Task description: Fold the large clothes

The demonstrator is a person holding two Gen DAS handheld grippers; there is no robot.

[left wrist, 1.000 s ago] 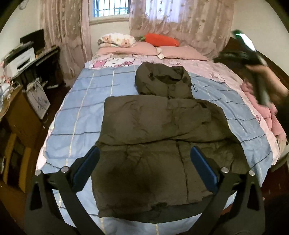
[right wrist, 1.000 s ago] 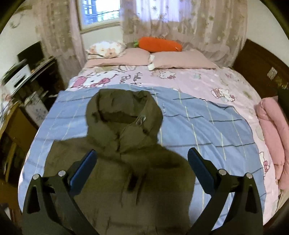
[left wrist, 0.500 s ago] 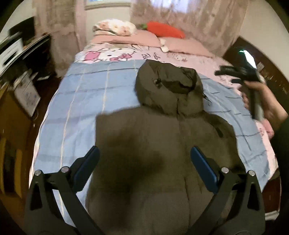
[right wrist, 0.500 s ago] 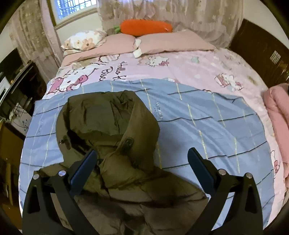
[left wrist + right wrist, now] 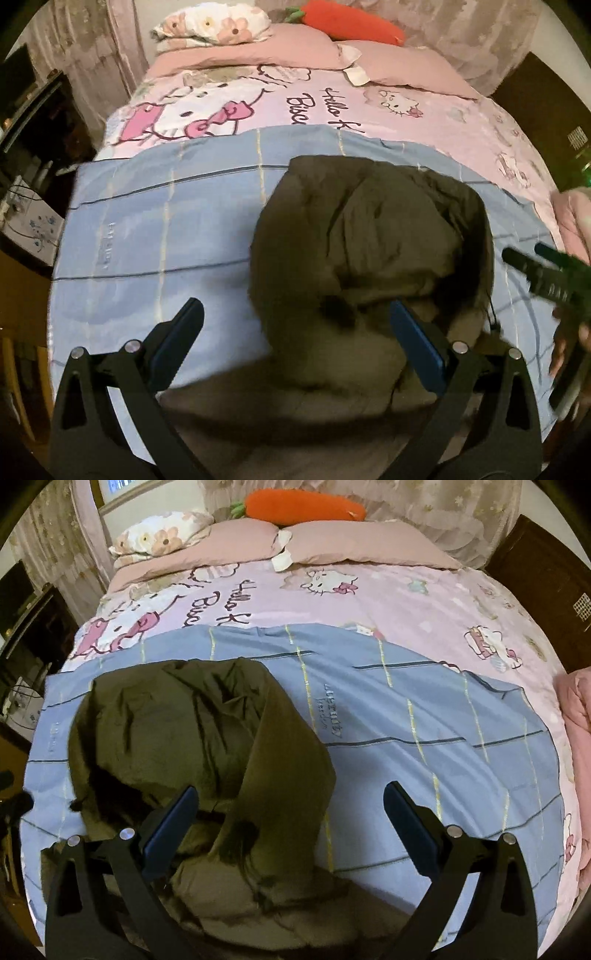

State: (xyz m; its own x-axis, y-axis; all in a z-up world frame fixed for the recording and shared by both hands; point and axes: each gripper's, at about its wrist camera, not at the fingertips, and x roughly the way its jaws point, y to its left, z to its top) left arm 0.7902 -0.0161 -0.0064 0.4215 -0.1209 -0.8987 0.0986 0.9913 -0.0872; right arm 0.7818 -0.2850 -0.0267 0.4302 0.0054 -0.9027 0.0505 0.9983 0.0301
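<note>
A dark olive padded jacket (image 5: 314,406) lies flat on the blue checked blanket (image 5: 155,229), its hood (image 5: 369,236) pointing toward the pillows. My left gripper (image 5: 295,332) is open and empty, hovering over the hood's left base. My right gripper (image 5: 290,812) is open and empty, hovering over the hood's (image 5: 184,716) right edge; its left finger (image 5: 170,823) is over the collar, its right finger over the blanket (image 5: 424,746). The right gripper also shows in the left wrist view (image 5: 532,258), at the right edge.
Pink Hello Kitty bedding (image 5: 369,594), pink pillows (image 5: 369,546) and an orange carrot plush (image 5: 306,502) lie beyond. A pink folded quilt (image 5: 580,738) is at the bed's right edge. Dark furniture (image 5: 33,122) stands left of the bed.
Both grippers have moved forward along the jacket from its body to the hood and come lower. Both have stayed open.
</note>
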